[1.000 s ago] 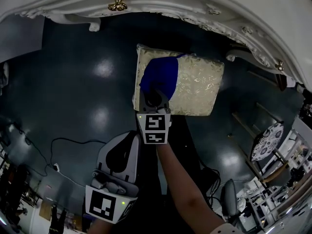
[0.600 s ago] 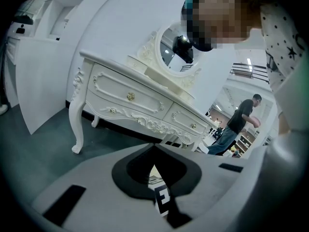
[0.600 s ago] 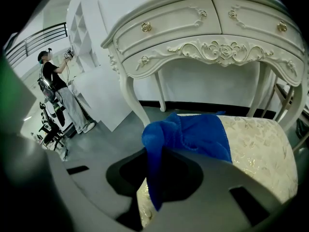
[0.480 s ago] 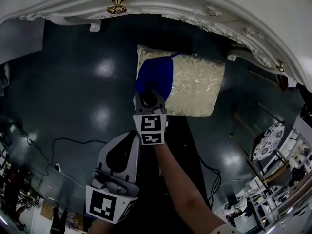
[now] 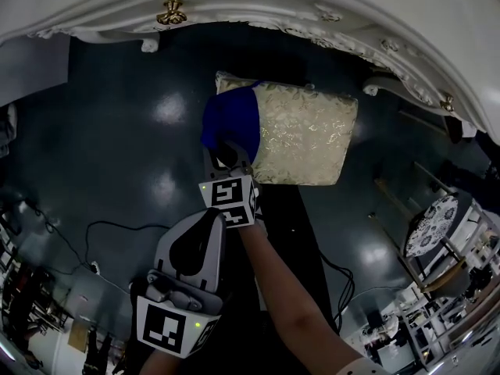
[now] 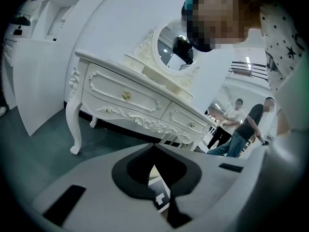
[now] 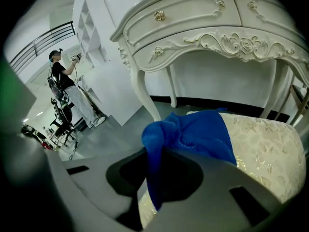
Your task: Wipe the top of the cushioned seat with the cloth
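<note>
The cushioned seat has a cream patterned top and stands on the dark floor under the white dressing table. A blue cloth lies over the seat's left end. My right gripper is shut on the cloth's near edge, at the seat's front left corner. In the right gripper view the cloth bunches between the jaws of the right gripper and spreads onto the seat. My left gripper hangs low near my body, away from the seat, jaws together and empty. The left gripper points at the dresser.
The white carved dressing table arches over the seat's far side; its legs stand just beyond the seat. A cable runs over the floor at the left. A patterned chair stands at the right. People stand in the background.
My right gripper has dragged the blue cloth leftward across the seat top, to its left edge. The left gripper has stayed where it was.
</note>
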Demonstrator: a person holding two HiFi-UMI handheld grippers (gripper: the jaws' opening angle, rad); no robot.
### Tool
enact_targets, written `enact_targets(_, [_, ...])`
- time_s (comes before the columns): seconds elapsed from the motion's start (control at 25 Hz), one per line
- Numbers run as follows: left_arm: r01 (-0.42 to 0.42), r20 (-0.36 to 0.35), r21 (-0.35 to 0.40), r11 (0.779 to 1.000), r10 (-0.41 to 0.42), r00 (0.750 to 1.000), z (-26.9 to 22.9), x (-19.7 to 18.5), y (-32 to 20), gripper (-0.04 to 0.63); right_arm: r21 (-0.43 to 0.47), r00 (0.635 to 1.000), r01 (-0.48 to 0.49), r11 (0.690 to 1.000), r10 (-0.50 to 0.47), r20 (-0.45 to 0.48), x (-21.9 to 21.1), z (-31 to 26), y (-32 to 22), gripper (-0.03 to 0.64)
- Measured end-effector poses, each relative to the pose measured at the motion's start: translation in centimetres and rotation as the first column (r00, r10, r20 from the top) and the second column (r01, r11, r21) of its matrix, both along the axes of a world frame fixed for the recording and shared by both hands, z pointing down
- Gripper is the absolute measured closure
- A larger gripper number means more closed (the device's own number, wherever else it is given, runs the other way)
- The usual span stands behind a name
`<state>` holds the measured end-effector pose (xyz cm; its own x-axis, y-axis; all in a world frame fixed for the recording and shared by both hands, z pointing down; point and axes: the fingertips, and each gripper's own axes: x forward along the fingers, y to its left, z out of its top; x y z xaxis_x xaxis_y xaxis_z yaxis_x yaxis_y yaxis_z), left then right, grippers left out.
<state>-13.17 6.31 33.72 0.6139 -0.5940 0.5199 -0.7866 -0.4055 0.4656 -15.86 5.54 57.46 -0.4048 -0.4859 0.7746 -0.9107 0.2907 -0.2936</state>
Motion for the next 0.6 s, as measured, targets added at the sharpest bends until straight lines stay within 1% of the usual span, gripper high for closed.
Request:
enact_targets(0.12, [0.003,0.004,0.006,1.000,-0.003,1.000,-0.2,0.4,0.0,0.584,-0.010,0.999,-0.001,1.000,0.002,0.055,0.1,0.0,0.0,0.552])
enact_targets(0.28, [-0.001,0.009,0.014,1.000,0.001,1.000,-0.5,1.4,0.3,0.586,-0.023,0.988,-0.033,0.999,0.036,0.148,1.0,-1.4,-0.2,0.552])
enact_targets(0.36, [-0.009,0.007,0.017,1.000,0.009,1.000,-0.8,2.3,0.6,0.586,0.009,0.986,-0.048,0.999,0.046,0.160,2.4,-2.8,-0.3,0.552])
enact_targets(0.48, [-0.032,0.001,0.030,0.999,0.032,1.000,-1.2,3.9,1.0,0.585,0.073,0.986,-0.081,0.994,0.069,0.155,5.4,-5.2,-0.2,0.552])
enact_targets(0.6, [-0.050,-0.003,0.040,0.998,0.050,0.999,-1.8,5.3,1.4,0.586,0.108,0.981,-0.146,0.983,0.130,0.142,9.5,-7.5,0.9,0.552])
